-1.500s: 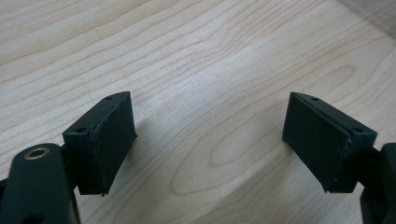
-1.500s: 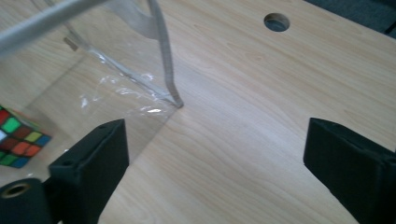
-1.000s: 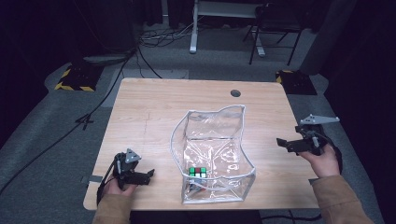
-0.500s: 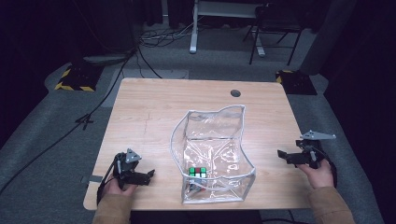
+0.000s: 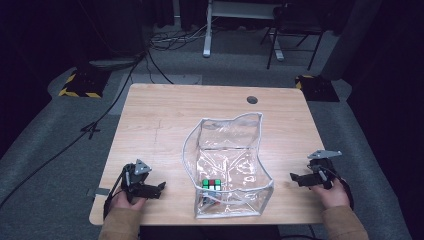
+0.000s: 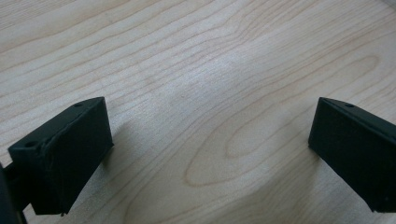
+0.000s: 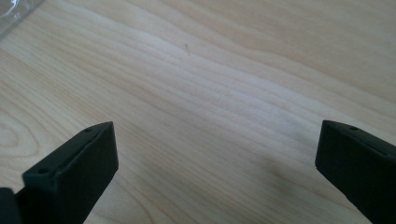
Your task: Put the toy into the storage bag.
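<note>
A clear plastic bag [image 5: 230, 160] with white edging stands open at the table's middle front. Inside it, near the front wall, lies a colour cube [image 5: 212, 184] with green, red and white squares. My left gripper [image 5: 156, 189] rests low on the table near the front left corner, well left of the bag, open with nothing between its jaws. In the left gripper view the gripper [image 6: 205, 154] has bare wood between wide jaws. My right gripper [image 5: 297, 178] sits near the front right edge, right of the bag, open and empty. The right gripper view shows the gripper [image 7: 215, 163] over bare wood.
The wooden table [image 5: 165, 120] has a round cable hole [image 5: 252, 99] at its back right. A corner of the bag [image 7: 14, 11] peeks into the right gripper view's top left. Beyond the table stand a desk frame [image 5: 207, 30] and floor cables [image 5: 150, 60].
My right gripper has come down and toward the front right edge of the table. The left gripper, the bag and the cube have stayed where they were.
</note>
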A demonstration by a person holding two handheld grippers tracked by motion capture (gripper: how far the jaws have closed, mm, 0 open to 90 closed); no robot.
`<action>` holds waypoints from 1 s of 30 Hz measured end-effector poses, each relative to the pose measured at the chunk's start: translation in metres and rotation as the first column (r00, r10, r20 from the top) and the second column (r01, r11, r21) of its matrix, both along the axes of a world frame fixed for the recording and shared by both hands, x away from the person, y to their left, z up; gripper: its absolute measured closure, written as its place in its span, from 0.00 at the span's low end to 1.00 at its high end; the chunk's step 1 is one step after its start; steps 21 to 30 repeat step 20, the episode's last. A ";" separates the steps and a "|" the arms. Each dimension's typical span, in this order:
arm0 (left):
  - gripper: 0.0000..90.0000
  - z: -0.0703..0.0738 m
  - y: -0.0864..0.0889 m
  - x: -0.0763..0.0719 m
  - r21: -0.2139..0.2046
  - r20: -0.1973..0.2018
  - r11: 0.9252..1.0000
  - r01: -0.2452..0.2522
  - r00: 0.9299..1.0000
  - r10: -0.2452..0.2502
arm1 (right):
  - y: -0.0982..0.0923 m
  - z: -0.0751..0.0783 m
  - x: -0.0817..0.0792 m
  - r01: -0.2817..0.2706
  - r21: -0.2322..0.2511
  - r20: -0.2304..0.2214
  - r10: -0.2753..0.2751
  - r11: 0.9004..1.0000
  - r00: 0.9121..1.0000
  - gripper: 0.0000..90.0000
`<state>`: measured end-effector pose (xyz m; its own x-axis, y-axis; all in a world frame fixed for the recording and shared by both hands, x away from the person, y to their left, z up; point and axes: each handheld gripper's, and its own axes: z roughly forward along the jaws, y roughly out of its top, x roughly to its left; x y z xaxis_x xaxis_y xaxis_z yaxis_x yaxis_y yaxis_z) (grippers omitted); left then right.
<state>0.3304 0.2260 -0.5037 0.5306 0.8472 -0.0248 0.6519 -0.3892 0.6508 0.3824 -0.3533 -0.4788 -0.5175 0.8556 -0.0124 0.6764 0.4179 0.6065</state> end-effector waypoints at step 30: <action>0.00 0.000 0.000 0.000 -0.002 0.000 1.000 0.002 1.000 -0.002 | -0.003 -0.026 -0.008 0.004 0.088 0.122 -0.015 0.996 0.992 0.00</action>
